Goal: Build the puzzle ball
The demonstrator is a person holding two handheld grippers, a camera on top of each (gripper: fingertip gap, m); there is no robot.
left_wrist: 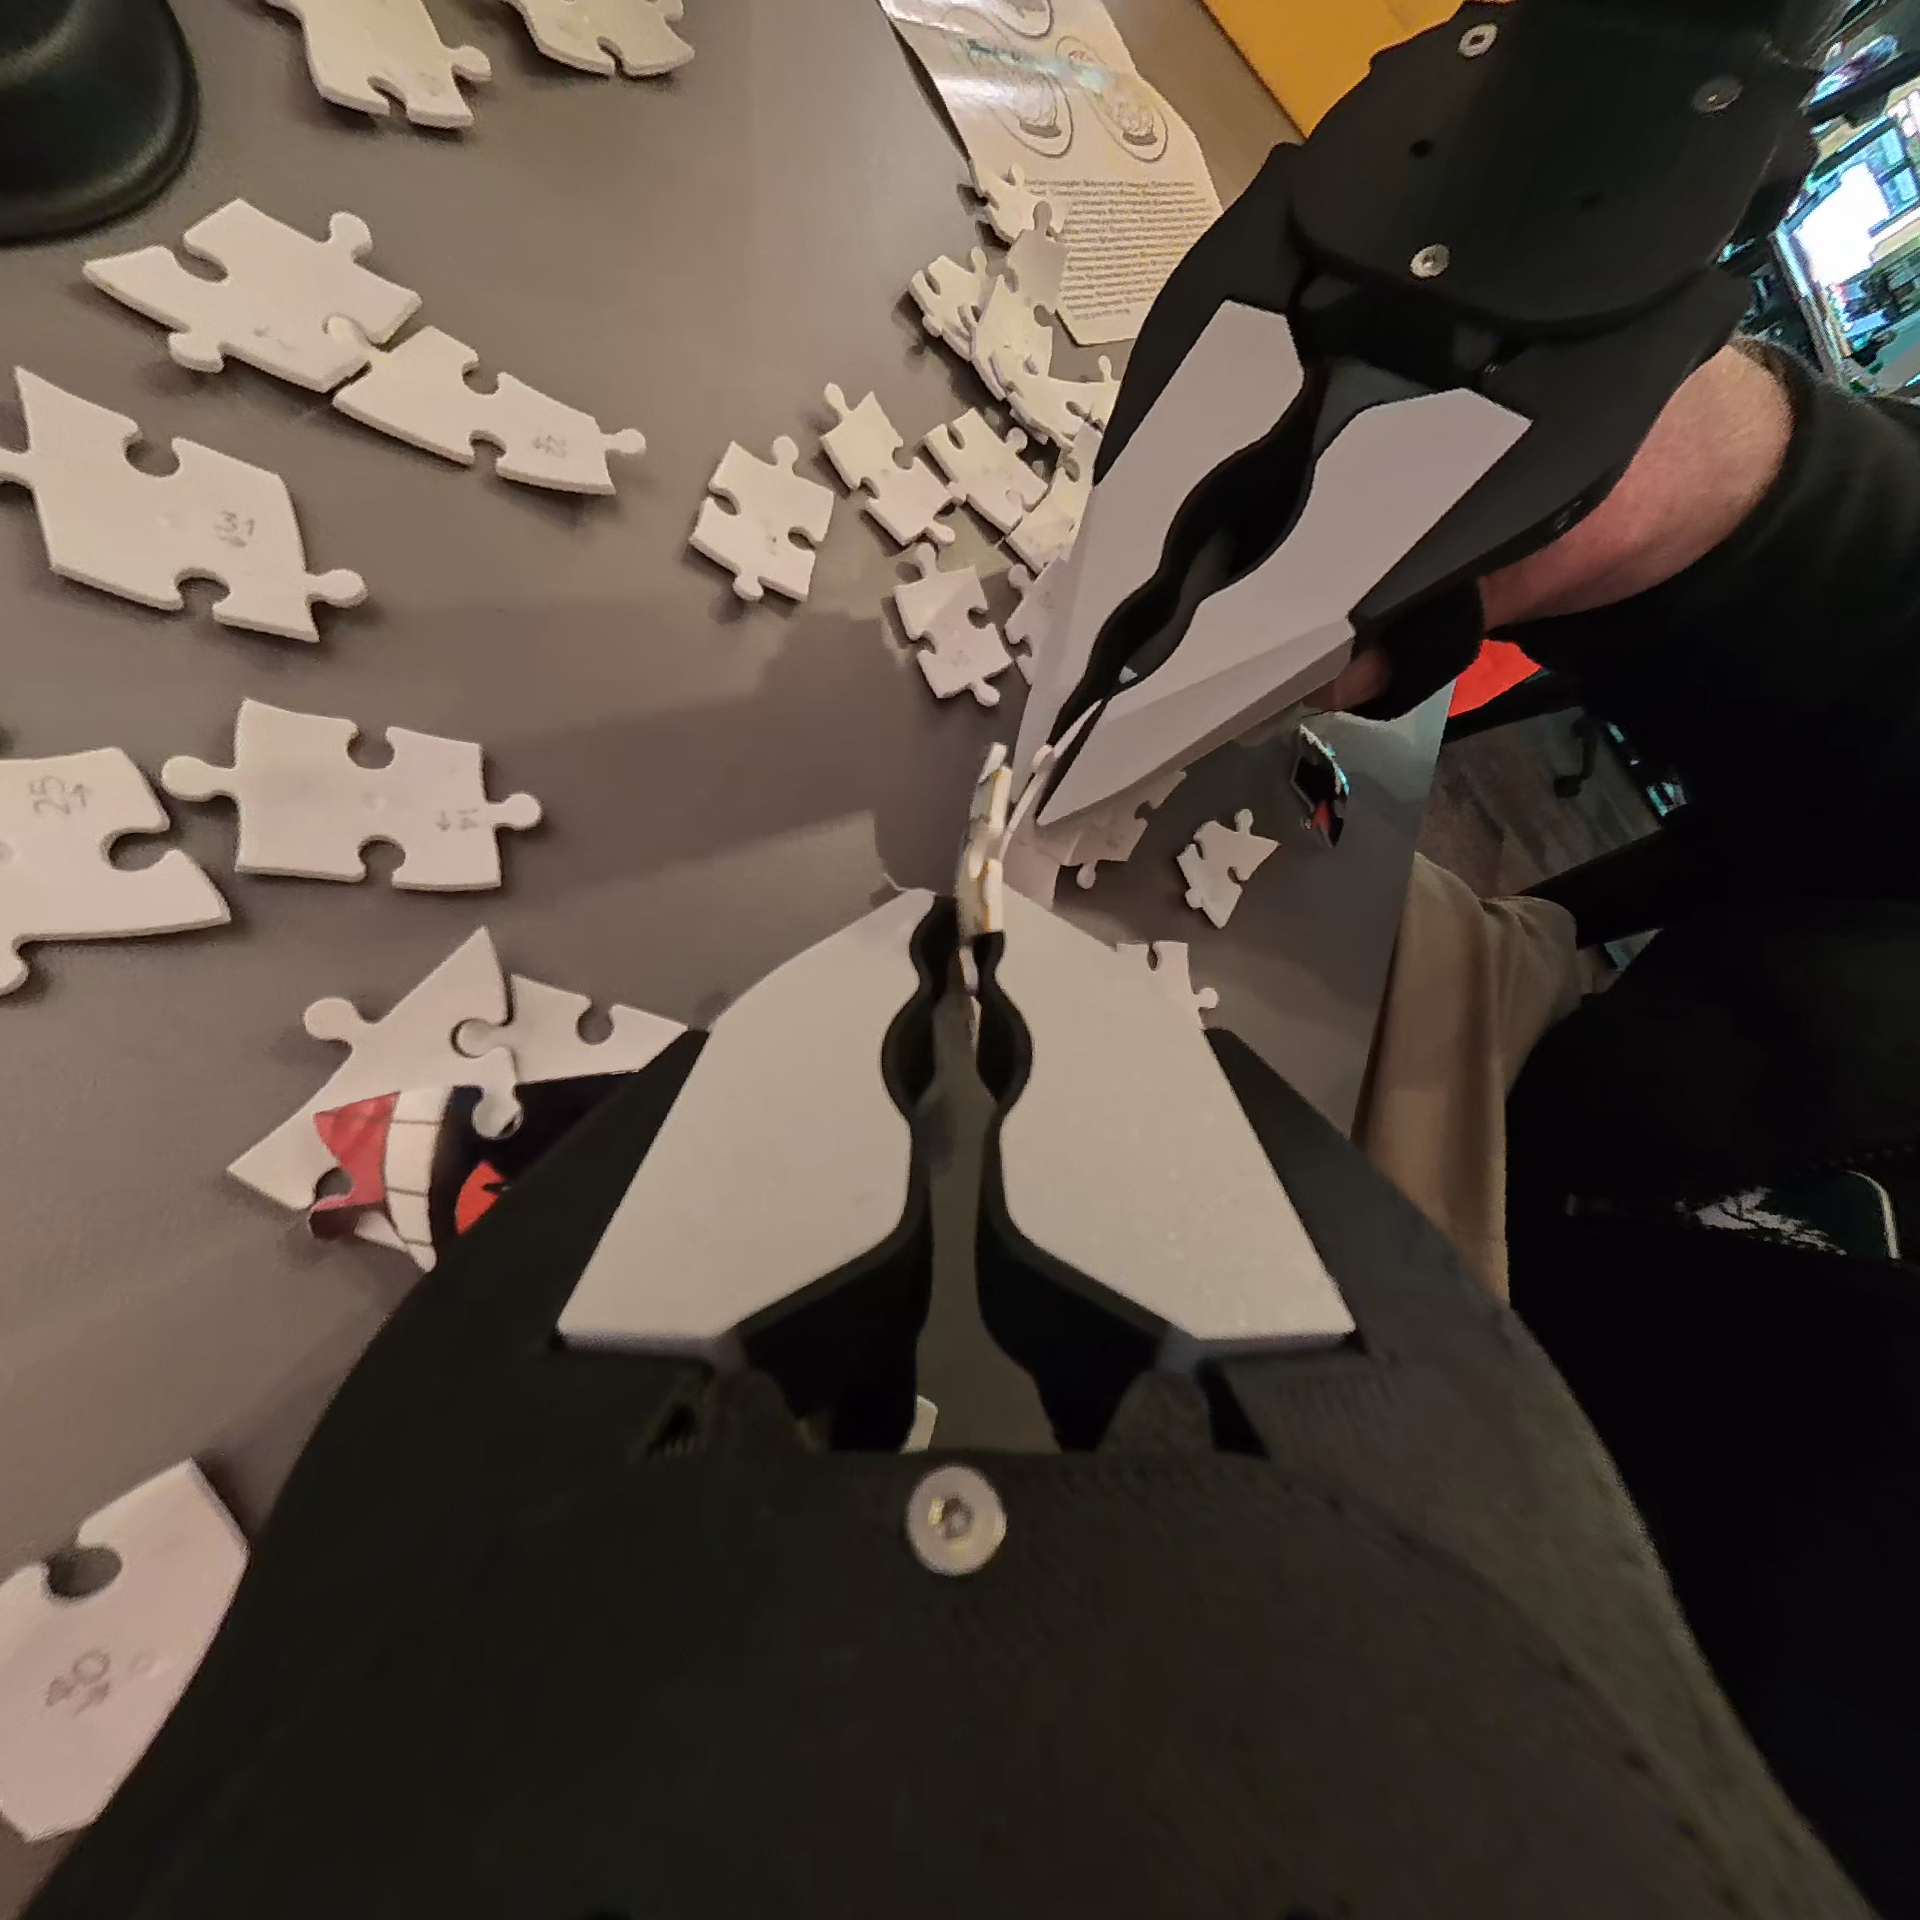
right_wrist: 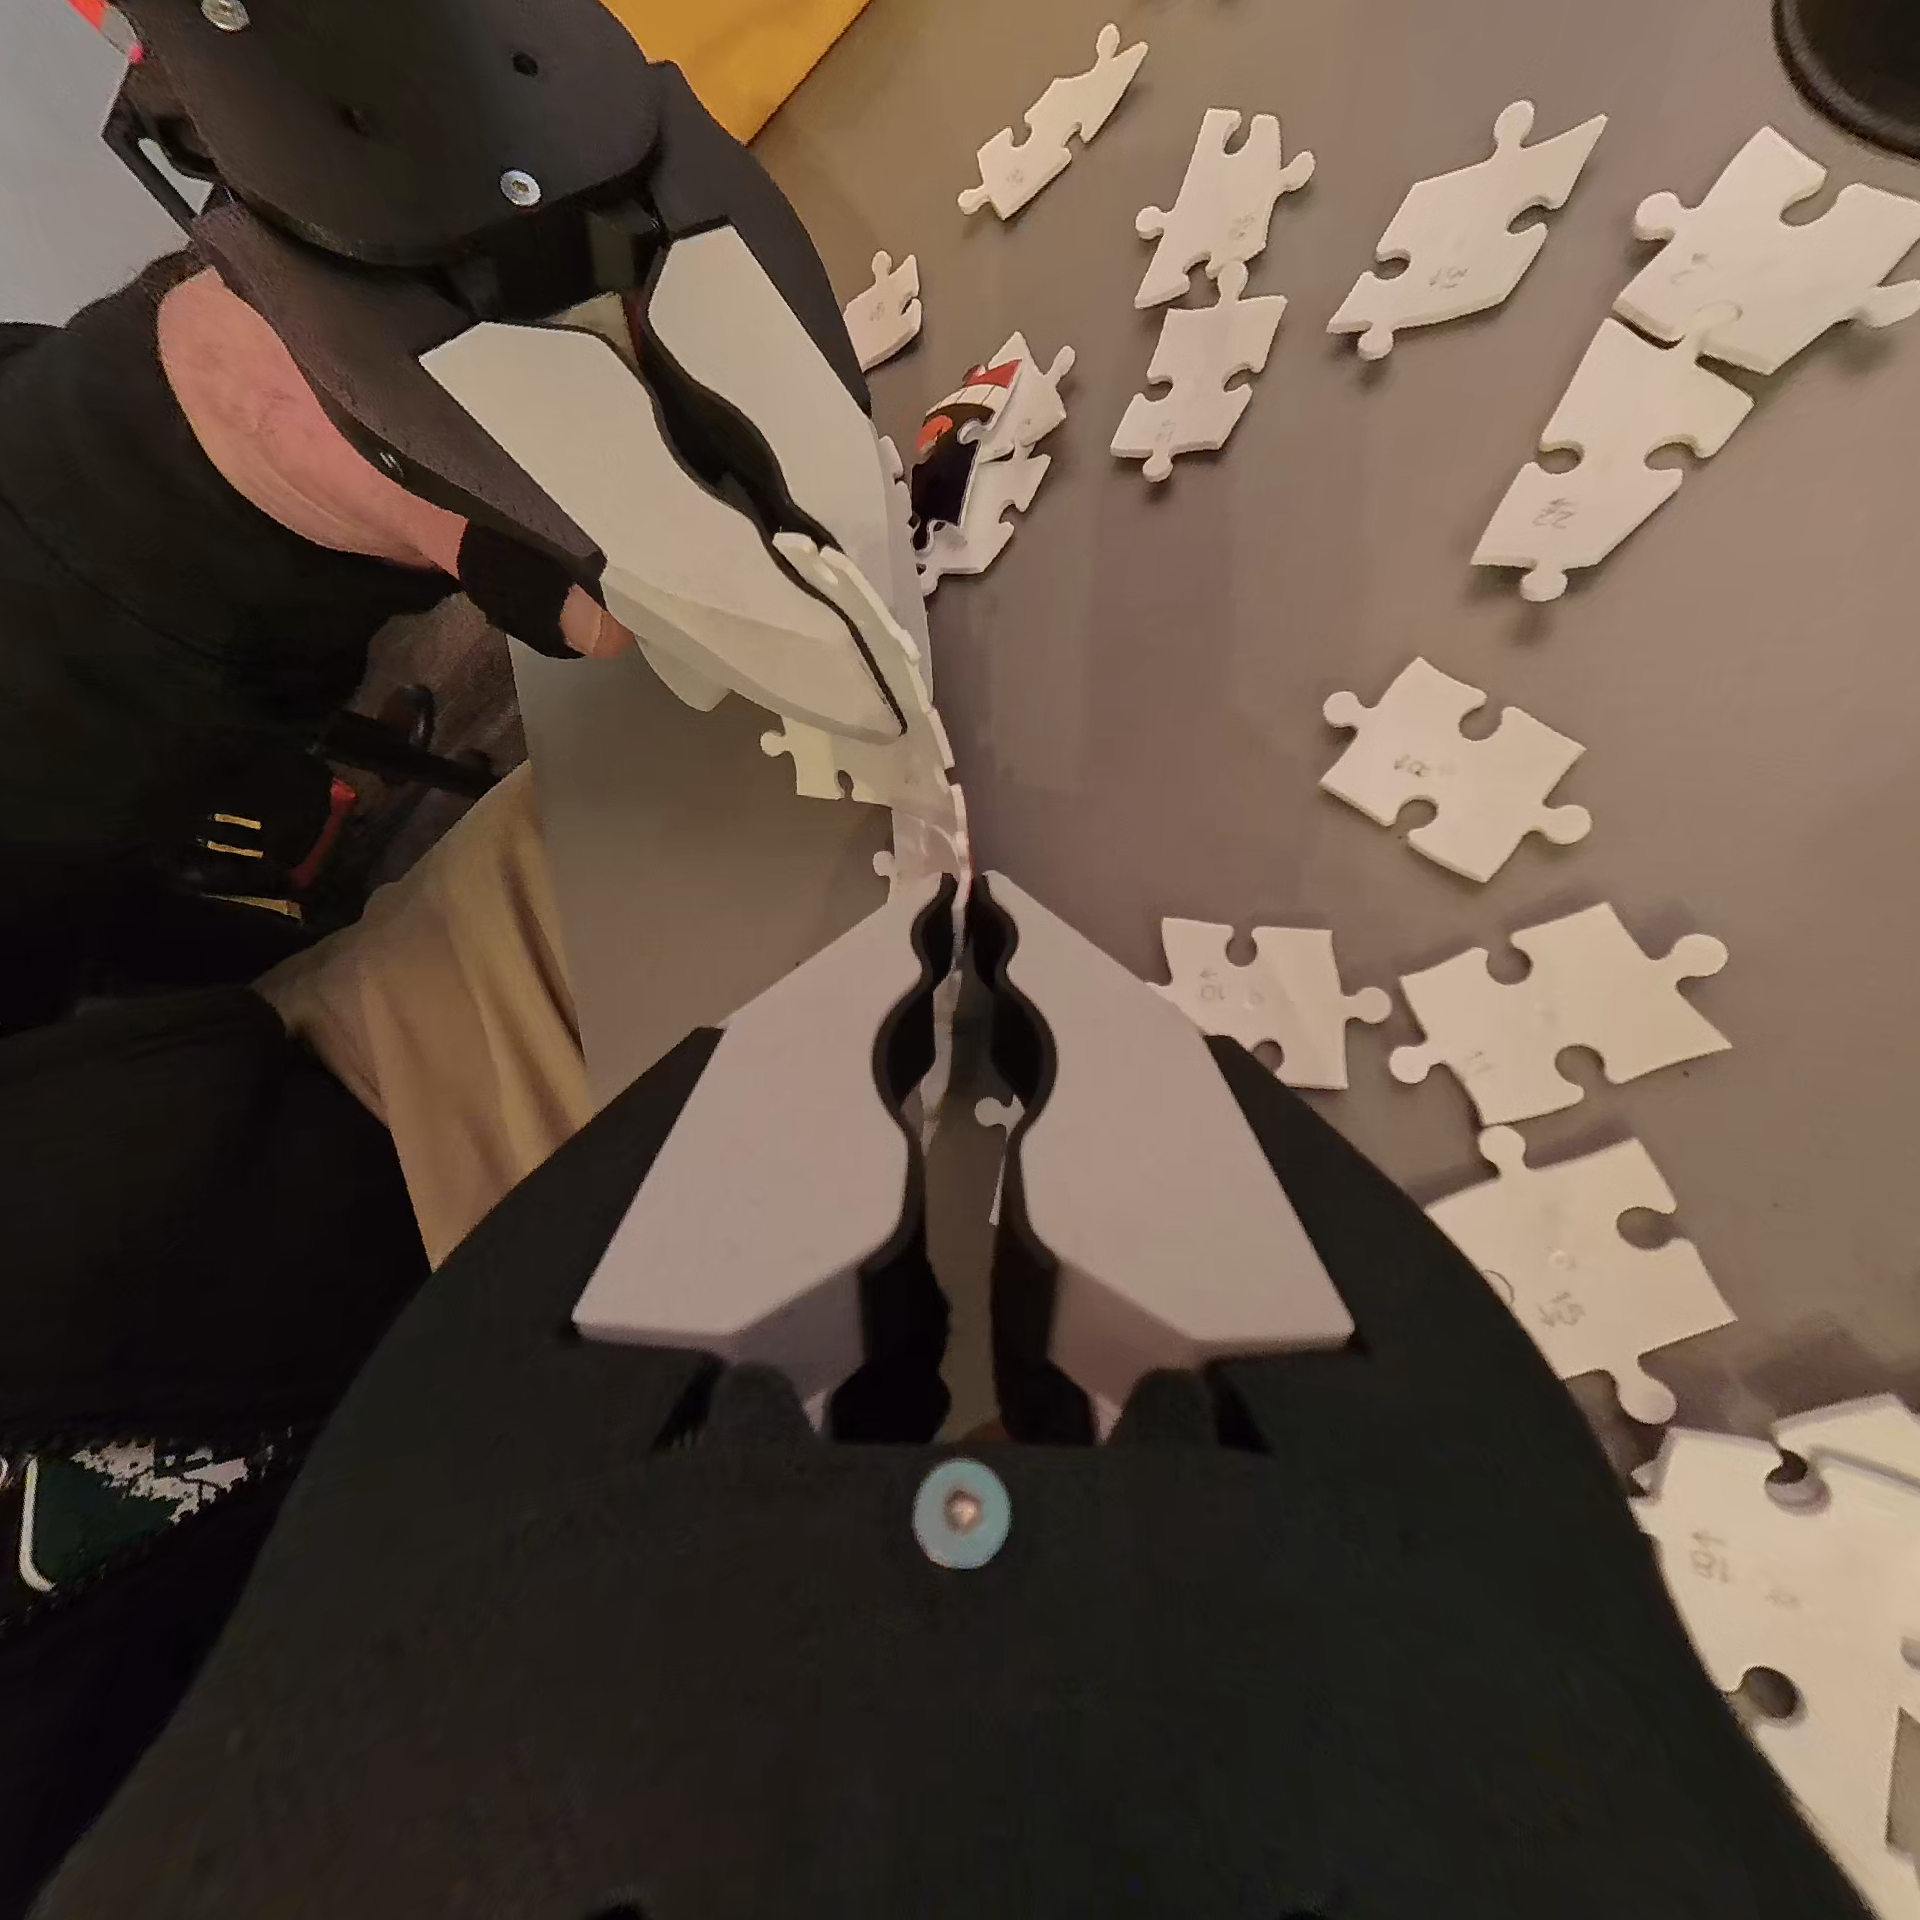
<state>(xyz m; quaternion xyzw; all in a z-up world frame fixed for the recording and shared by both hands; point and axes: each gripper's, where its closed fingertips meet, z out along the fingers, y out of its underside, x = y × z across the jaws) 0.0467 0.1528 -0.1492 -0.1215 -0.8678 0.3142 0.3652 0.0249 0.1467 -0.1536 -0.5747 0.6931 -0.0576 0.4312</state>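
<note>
Left hand-held gripper (left_wrist: pixel 961 920) was clamped narrow on the joined puzzle strip (left_wrist: pixel 987 831), held edge-on above the grey bench (left_wrist: pixel 644 644). Right hand-held gripper (right_wrist: pixel 961 888) pinched the strip's other end (right_wrist: pixel 935 800). Only the left wrist view showed the instruction sheet (left_wrist: pixel 1101 187) beyond the strip and the small piece pile (left_wrist: pixel 966 468). Only the right wrist view showed a printed piece (right_wrist: pixel 951 447) beside the strip. Loose white pieces (right_wrist: pixel 1455 769) lay around the strip.

Matt white plastic-looking puzzle pieces (left_wrist: pixel 353 795); smooth matt grey table (left_wrist: pixel 582 644).
</note>
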